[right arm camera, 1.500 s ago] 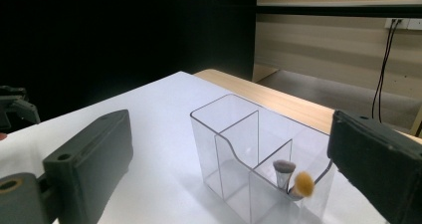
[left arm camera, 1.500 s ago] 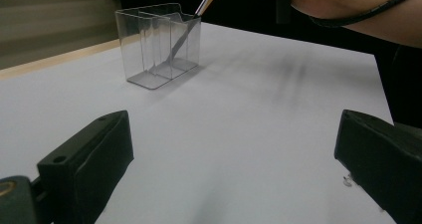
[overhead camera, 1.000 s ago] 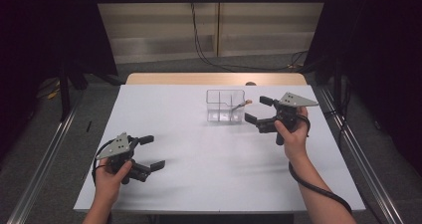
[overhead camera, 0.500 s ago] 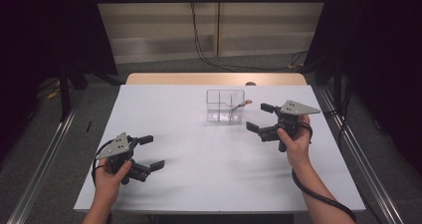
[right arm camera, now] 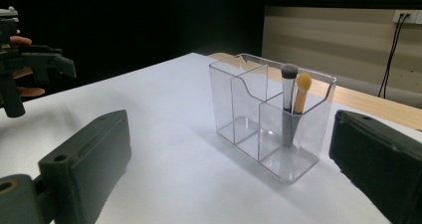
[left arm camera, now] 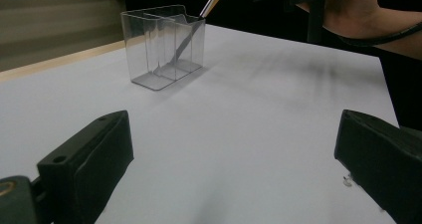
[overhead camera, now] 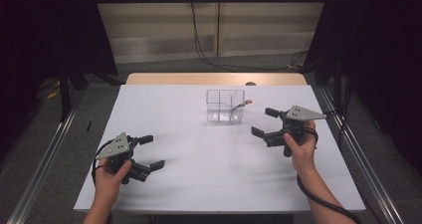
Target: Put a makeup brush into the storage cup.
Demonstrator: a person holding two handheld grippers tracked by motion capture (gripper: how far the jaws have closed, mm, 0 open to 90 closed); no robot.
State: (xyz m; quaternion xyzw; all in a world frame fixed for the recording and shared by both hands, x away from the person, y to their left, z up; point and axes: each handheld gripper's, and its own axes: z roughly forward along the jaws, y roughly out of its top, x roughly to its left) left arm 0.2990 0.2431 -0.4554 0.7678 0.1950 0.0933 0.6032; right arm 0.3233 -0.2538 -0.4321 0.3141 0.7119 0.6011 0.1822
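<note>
right tongs [overhead camera: 264, 123] spread wide beside the clear organizer [overhead camera: 225, 105] (two brushes [right arm camera: 293, 102] inside), left tongs [overhead camera: 149, 152] spread too, white worktop [overhead camera: 199, 149]

You find no readable text, label, brand or number anywhere here, neither on the table nor on anything standing on it.

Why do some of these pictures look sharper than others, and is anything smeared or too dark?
High view: bright, even white table, black surroundings. Left gripper view: near jaws soft, a smeared shadow on the table, the clear organizer fairly sharp. Right gripper view: the brushes crisp, light glinting on the organizer's walls, background dark.
</note>
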